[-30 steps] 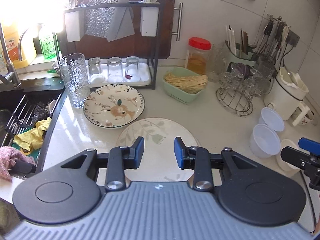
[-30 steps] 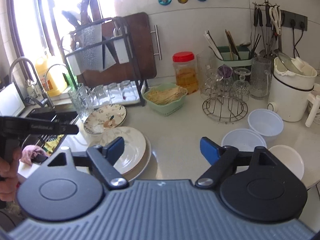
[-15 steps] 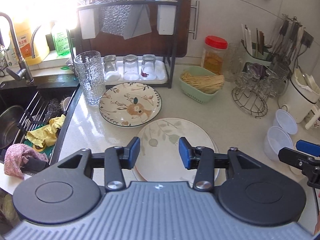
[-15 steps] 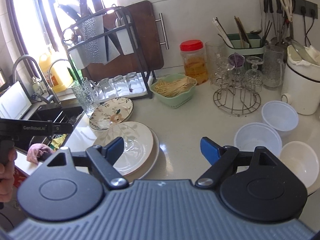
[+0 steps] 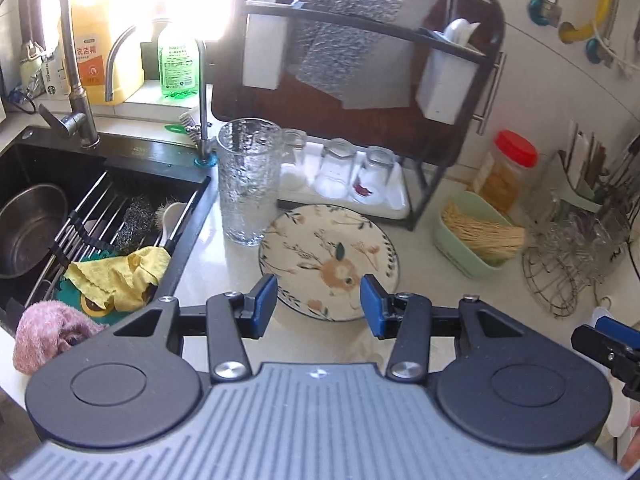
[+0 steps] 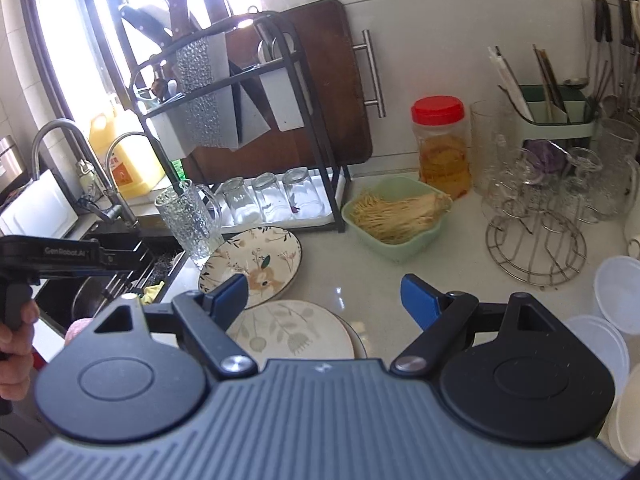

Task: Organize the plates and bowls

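Note:
A floral plate (image 5: 328, 264) with a dark rim lies flat on the white counter (image 5: 420, 280), just right of the sink. My left gripper (image 5: 318, 304) hovers over its near edge, open, with nothing between the blue pads. In the right wrist view a pale leaf-patterned plate (image 6: 288, 332) lies on another plate, nearer than the floral plate (image 6: 256, 260). My right gripper (image 6: 324, 294) stands wide open above them, holding nothing. White bowls (image 6: 618, 292) sit at the right edge.
A tall textured glass (image 5: 248, 184) stands by the floral plate's left side. The sink (image 5: 40, 208) holds a pot, cloths and a rack. Behind are a black dish rack (image 5: 360, 184) with upturned glasses, a green noodle basket (image 5: 476, 240) and a wire glass stand (image 5: 560, 276).
My left gripper has moved from over the pale plate to the floral plate, and its jaws have widened. The right gripper has moved closer to the plates, still wide open.

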{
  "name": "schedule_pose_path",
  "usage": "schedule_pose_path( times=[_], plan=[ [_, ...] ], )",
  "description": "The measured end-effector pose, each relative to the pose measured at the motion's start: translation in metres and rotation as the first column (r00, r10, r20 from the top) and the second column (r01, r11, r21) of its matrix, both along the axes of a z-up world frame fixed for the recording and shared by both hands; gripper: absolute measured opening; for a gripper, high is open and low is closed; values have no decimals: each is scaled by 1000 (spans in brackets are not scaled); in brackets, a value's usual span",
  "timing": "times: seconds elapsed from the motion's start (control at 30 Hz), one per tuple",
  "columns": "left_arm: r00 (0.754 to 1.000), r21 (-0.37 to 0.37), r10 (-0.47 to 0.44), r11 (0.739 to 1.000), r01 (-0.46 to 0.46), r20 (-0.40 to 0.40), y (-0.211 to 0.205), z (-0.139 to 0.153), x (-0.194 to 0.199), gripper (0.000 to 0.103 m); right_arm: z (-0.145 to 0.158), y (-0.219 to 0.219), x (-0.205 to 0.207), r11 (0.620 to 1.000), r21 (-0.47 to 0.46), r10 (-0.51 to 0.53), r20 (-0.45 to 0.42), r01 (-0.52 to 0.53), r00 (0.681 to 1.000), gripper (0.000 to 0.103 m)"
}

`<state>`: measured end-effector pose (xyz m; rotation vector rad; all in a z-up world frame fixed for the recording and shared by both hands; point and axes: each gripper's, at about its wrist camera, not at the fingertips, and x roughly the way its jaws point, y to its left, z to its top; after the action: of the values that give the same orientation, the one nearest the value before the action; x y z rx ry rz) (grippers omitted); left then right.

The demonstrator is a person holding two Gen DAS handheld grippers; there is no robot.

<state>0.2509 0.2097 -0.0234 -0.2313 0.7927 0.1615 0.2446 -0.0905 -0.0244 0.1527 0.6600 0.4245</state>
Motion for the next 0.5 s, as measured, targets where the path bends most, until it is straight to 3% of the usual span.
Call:
schedule_pose_path(
  times=[0.23,0.5],
  plan=[
    [999,-40,18,999,-20,-49,33,-36,32,52,-18,34,36,998,31,64,-72,-62,995,84],
    [990,-141,18,989,-38,-138,70,-81,67,52,-49,74,77,997,29,72,-196,-67,978,71]
  ],
)
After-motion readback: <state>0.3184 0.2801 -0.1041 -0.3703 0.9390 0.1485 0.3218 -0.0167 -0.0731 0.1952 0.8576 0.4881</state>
